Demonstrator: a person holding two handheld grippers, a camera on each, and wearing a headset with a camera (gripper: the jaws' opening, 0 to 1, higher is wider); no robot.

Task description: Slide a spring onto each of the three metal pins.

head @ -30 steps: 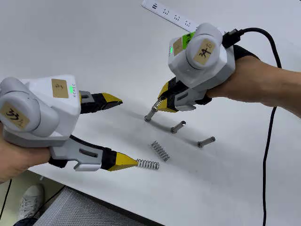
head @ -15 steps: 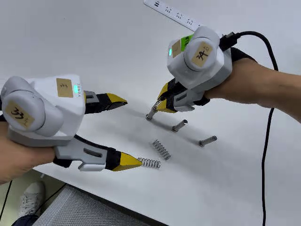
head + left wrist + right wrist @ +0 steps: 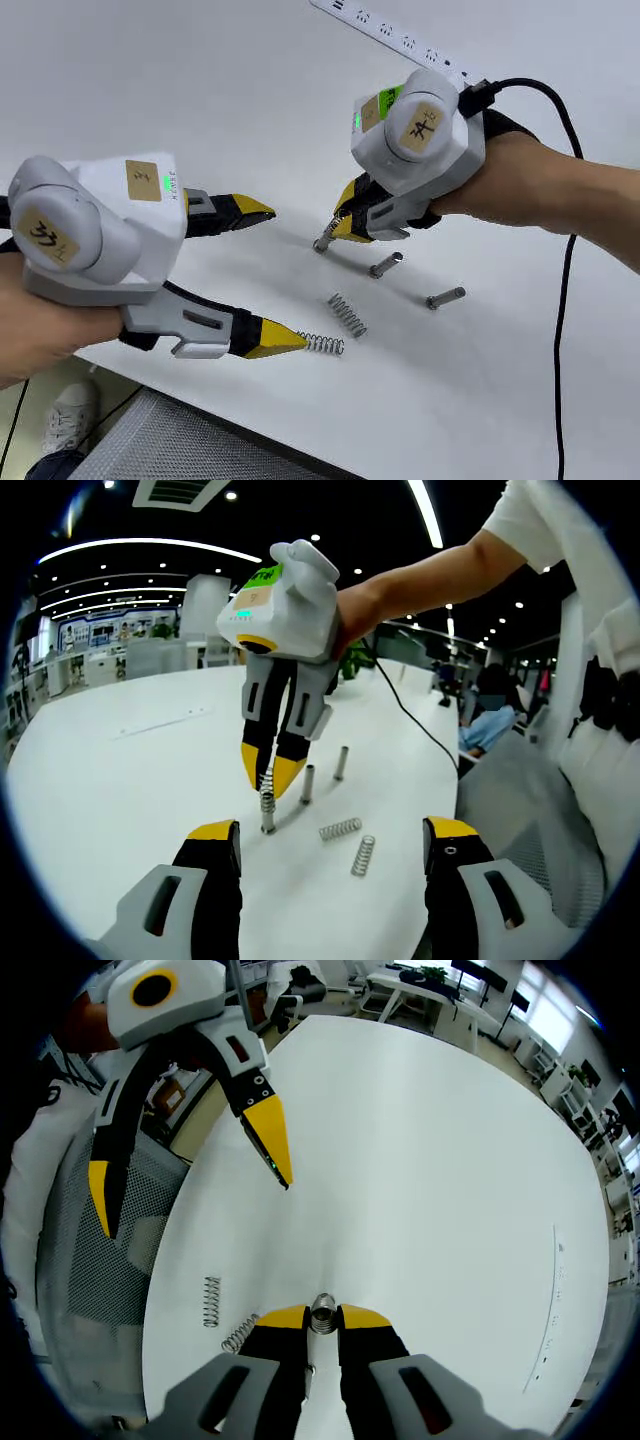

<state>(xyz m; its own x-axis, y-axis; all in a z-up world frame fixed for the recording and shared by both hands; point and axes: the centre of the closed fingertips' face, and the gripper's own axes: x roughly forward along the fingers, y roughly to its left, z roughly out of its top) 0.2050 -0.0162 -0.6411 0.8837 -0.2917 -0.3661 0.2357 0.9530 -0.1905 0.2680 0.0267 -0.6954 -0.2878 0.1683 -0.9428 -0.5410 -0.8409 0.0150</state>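
Note:
Three metal pins stand in a row on the white table: the near pin point(image 3: 321, 243) point(image 3: 268, 822), the middle pin point(image 3: 385, 265) point(image 3: 308, 783) and the far pin point(image 3: 443, 297) point(image 3: 341, 763). My right gripper point(image 3: 340, 226) point(image 3: 270, 772) point(image 3: 322, 1318) is shut on a spring point(image 3: 266, 795) point(image 3: 322, 1312), which sits over the top of the near pin. Two loose springs point(image 3: 346, 314) point(image 3: 322, 344) point(image 3: 340, 828) point(image 3: 363, 854) lie flat in front of the pins. My left gripper point(image 3: 270, 275) point(image 3: 330, 830) point(image 3: 190, 1200) is open and empty, its lower jaw tip close to the nearer loose spring.
A white power strip point(image 3: 390, 25) lies at the back of the table. A black cable point(image 3: 565, 300) runs down the right side. The table's front edge point(image 3: 200, 415) is just below the left gripper, with a grey mesh surface point(image 3: 150, 445) under it.
The view has shifted a little. The right gripper stays shut on the spring at the near pin. The left gripper stays open near the loose springs.

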